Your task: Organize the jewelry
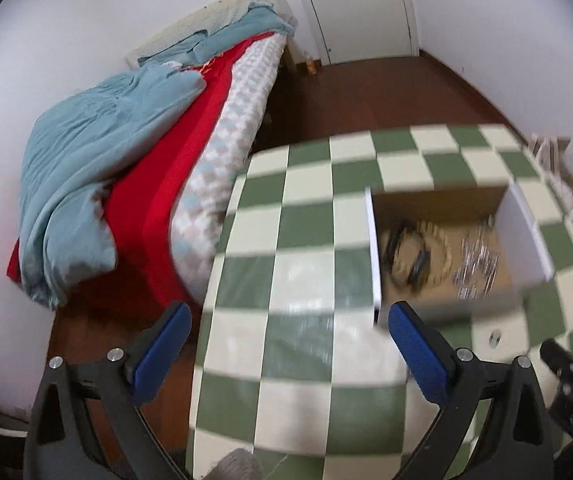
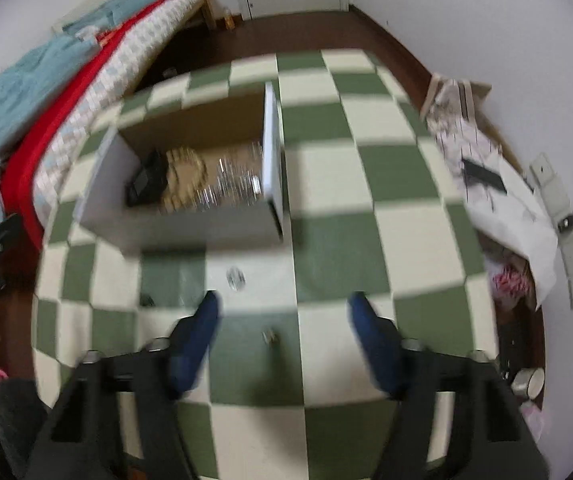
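Note:
An open cardboard box (image 1: pixel 438 200) (image 2: pixel 190 124) with white outer walls sits on the green-and-cream checkered table (image 1: pixel 306 216) (image 2: pixel 366 184). Inside lie a black bracelet (image 1: pixel 410 256) (image 2: pixel 146 180), a beige beaded piece (image 2: pixel 184 178) and a heap of silver chain (image 1: pixel 478 260) (image 2: pixel 234 184). A small silver ring (image 2: pixel 235 276) (image 1: pixel 495 337) lies on the cloth in front of the box, and another tiny piece (image 2: pixel 269 336) lies between the right fingers. My left gripper (image 1: pixel 286 336) hovers open left of the box. My right gripper (image 2: pixel 284 320) hovers open, nothing held. Both views are motion-blurred.
A bed (image 1: pixel 134 160) (image 2: pixel 46 80) with blue and red covers runs along the table's left side. White cloth and clutter (image 2: pixel 498 184) lie off the table's right edge, with a power strip (image 2: pixel 566 232) by the wall. A white door (image 1: pixel 358 8) stands at the far end.

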Demonstrator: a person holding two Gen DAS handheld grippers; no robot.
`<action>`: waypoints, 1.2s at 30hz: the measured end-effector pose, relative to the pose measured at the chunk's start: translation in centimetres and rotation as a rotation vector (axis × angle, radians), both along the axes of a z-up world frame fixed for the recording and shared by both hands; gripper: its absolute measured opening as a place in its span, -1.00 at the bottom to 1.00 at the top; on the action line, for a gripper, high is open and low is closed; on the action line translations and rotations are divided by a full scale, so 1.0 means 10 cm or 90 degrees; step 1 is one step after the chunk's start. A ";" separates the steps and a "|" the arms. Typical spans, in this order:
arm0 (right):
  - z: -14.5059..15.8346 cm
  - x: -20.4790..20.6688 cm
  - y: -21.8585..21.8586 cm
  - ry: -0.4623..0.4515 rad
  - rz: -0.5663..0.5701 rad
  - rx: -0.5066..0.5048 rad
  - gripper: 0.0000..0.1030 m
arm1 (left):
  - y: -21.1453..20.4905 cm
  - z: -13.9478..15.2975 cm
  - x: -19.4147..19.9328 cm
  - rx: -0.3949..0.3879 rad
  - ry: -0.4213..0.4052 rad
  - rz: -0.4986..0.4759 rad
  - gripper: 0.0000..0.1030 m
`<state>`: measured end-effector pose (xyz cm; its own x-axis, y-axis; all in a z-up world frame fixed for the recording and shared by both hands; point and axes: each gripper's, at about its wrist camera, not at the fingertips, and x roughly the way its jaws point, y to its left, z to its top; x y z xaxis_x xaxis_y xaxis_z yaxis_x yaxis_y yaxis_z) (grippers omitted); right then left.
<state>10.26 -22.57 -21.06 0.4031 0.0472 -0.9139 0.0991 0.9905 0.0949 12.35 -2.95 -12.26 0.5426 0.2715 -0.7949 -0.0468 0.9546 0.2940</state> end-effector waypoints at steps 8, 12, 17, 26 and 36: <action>-0.49 -0.14 0.14 0.006 0.006 -0.012 -0.04 | -0.16 -0.58 -0.11 0.064 0.062 -0.008 0.95; -0.51 -0.15 0.27 -0.018 0.027 -0.062 -0.40 | -0.25 -0.71 -0.10 0.086 0.075 -0.018 0.95; -0.49 -0.16 0.28 -0.027 0.038 -0.068 -0.80 | -0.34 -0.81 -0.10 0.091 0.087 -0.028 0.95; -0.45 -0.17 -0.03 -0.031 -0.017 -0.025 -0.83 | -0.55 -0.87 -0.13 0.073 0.101 -0.063 0.95; -0.42 -0.16 -0.17 -0.034 -0.044 -0.014 -0.82 | -0.84 -1.04 -0.15 0.026 0.149 -0.128 0.05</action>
